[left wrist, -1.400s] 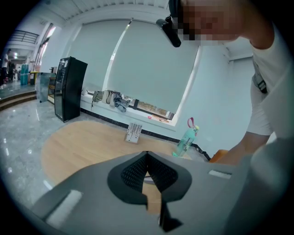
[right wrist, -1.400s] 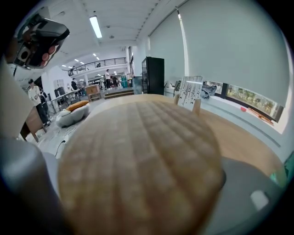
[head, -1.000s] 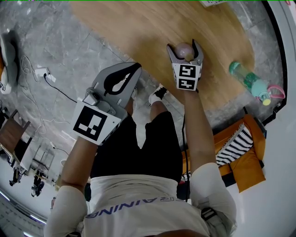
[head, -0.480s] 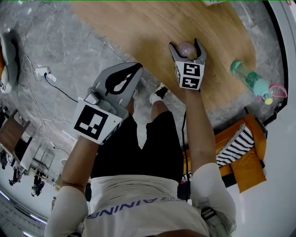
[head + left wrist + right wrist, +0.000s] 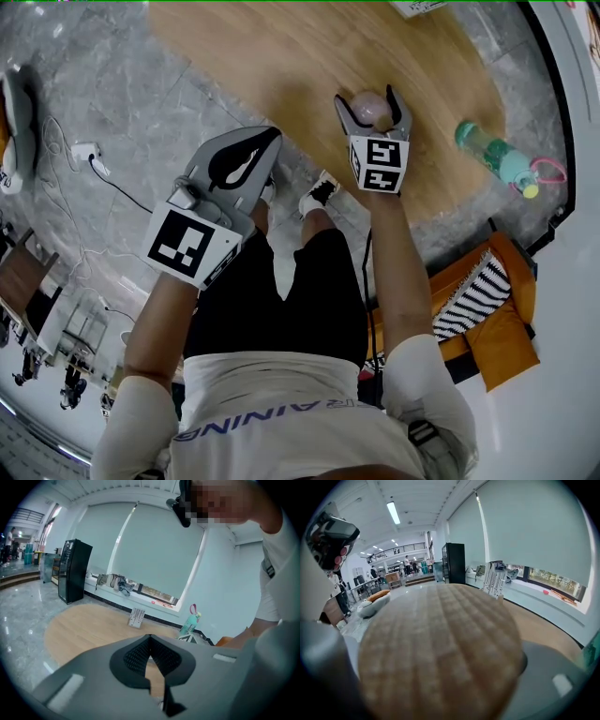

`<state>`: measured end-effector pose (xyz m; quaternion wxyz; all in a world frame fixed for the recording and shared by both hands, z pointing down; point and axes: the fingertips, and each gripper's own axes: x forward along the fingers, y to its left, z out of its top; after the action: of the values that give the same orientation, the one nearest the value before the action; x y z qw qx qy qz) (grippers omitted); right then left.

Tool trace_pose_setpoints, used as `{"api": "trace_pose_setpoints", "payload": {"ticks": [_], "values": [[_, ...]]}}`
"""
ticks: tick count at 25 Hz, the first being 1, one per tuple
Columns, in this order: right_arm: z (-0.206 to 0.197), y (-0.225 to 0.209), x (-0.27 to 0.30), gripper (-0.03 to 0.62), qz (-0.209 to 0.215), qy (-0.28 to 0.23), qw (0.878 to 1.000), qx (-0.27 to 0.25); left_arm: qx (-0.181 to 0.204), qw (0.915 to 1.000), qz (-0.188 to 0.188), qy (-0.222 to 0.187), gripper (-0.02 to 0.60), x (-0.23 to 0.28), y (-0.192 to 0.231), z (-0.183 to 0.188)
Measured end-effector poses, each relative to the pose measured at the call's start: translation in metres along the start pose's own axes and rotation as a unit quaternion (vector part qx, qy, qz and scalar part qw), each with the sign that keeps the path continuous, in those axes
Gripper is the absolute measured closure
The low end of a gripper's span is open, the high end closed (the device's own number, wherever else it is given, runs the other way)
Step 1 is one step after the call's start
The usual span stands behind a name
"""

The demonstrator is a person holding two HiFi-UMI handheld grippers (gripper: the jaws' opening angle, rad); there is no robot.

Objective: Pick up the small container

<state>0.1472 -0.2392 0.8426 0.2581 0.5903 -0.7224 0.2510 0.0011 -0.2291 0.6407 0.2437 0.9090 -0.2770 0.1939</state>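
Note:
The small container point(image 5: 372, 109) is a round, pinkish-tan ribbed thing. It sits between the jaws of my right gripper point(image 5: 368, 97), which is shut on it over the near edge of the wooden table point(image 5: 281, 56). In the right gripper view the small container point(image 5: 440, 653) fills almost the whole picture, with grey jaw parts at both sides. My left gripper point(image 5: 266, 137) is shut with nothing in it, left of the right one, over the grey floor by the table's edge. In the left gripper view its black pads point(image 5: 140, 656) meet along a line.
A green bottle with a pink loop point(image 5: 494, 157) lies on the table to the right. A white card stand point(image 5: 137, 617) stands at the table's far side. An orange seat with a striped cloth point(image 5: 483, 300) is at the right. A power strip and cable point(image 5: 82, 150) lie on the floor at the left.
The right gripper has shifted only slightly with the small container still in its jaws. The left gripper stays where it was, shut.

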Motion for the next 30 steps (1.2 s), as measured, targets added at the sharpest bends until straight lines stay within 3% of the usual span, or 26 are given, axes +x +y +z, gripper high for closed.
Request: {"api": "trace_pose_setpoints", "payload": {"ticks": [13,30], "values": [[0.094,0.002,-0.118,0.158,-0.007,-0.044,0.999,0.023,0.017,0.9991,-0.011,-0.038,0.581,-0.036,-0.043,0.060],[0.239,0.022,-0.316,0.158,-0.013,-0.127,0.991,0.027,0.053,0.9914,-0.037,-0.114,0.581,-0.113,-0.111,0.183]]}}
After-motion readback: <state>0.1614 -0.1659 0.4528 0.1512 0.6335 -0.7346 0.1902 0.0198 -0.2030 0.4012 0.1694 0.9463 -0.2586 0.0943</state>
